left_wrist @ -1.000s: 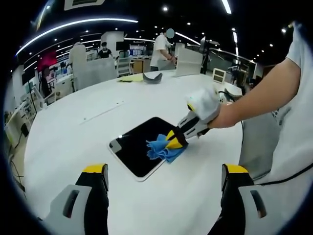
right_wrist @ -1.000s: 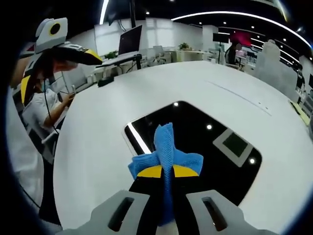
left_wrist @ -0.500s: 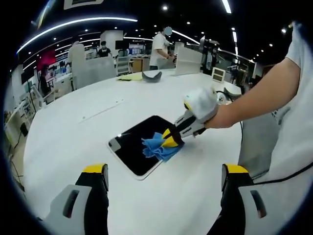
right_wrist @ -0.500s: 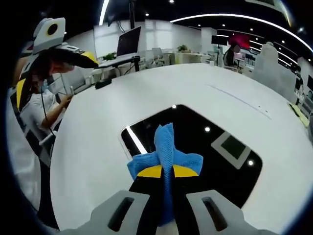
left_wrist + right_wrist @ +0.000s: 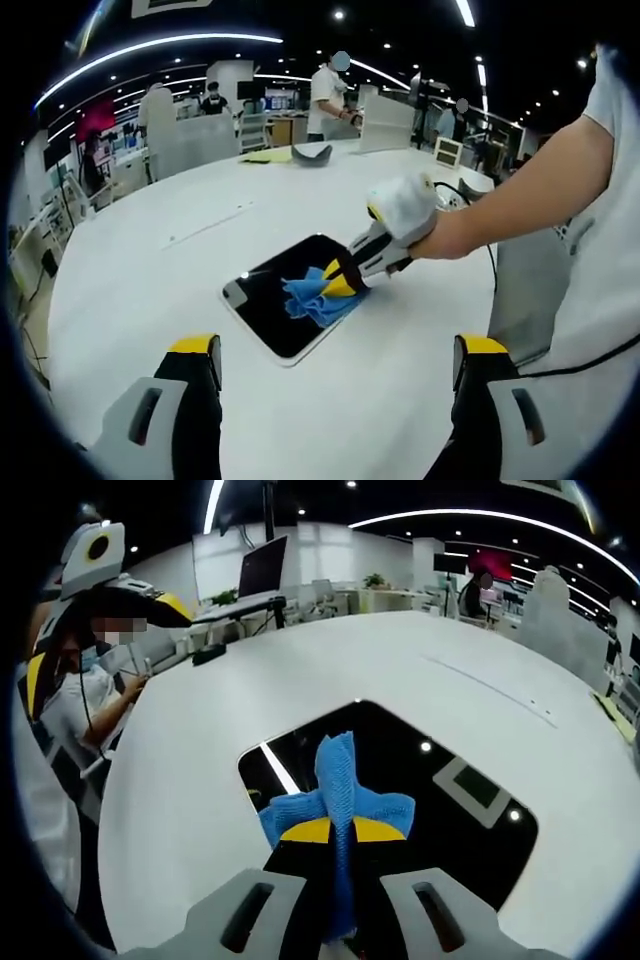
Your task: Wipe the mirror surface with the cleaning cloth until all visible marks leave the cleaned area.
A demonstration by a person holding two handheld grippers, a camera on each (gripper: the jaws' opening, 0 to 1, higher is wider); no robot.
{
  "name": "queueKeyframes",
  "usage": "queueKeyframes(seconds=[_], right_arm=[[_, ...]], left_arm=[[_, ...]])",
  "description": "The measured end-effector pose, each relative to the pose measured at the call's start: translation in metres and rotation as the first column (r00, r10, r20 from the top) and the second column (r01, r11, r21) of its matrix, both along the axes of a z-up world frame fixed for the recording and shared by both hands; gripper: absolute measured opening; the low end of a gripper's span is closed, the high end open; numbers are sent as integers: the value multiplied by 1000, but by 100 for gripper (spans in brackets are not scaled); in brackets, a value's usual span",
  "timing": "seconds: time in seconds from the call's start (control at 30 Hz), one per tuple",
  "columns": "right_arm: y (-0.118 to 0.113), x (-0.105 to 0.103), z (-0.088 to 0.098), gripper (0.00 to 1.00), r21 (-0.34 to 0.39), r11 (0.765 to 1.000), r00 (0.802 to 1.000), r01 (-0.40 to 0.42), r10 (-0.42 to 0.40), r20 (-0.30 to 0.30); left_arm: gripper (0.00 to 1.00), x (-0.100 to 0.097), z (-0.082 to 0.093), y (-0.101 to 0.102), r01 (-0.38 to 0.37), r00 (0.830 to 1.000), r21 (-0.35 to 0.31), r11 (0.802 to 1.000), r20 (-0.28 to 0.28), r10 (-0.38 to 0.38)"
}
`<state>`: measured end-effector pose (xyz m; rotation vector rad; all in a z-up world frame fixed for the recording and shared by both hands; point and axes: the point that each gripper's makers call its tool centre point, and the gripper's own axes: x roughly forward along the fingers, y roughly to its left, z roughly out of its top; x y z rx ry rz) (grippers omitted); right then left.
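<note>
- Our right gripper (image 5: pixel 338 280) has slid the blue cloth (image 5: pixel 312 297) farther across the mirror (image 5: pixel 262 300), pinching it tight.
- Our left gripper (image 5: pixel 335 385) hangs wide open above the white table (image 5: pixel 150 260).

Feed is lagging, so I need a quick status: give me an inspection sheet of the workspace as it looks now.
Surface: white table, bare around the job.
Job's things: mirror lies flat; blue cloth on it. Marks too small to tell.
Clutter: dark object and yellow sheet at the far edge.
Grippers: right hand-held gripper shut on cloth; left hand-held gripper open, over the table.
Cables: black cable by the person's arm.
Surroundings: open office, desks, monitor, people.
</note>
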<state>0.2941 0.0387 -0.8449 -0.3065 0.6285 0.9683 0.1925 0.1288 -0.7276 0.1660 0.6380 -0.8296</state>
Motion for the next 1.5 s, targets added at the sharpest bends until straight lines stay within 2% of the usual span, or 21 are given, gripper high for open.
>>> queueKeyframes(seconds=[0.93,1.03,1.5], right_arm=[[6,35,0,1,5,1000,1000,-2,2,-14],[6,38,0,1,5,1000,1000,2,-2,-16],[7,48,0,1,2,1000,1000,-8,8,-18]], left_arm=[[99,10,2,0,-15,1000,-11,1000,-1,15],[99,10,0,0,-7,1000,3,1000,-1,7],[99,14,4,-2,-22,1000,-6,1000,6,22]])
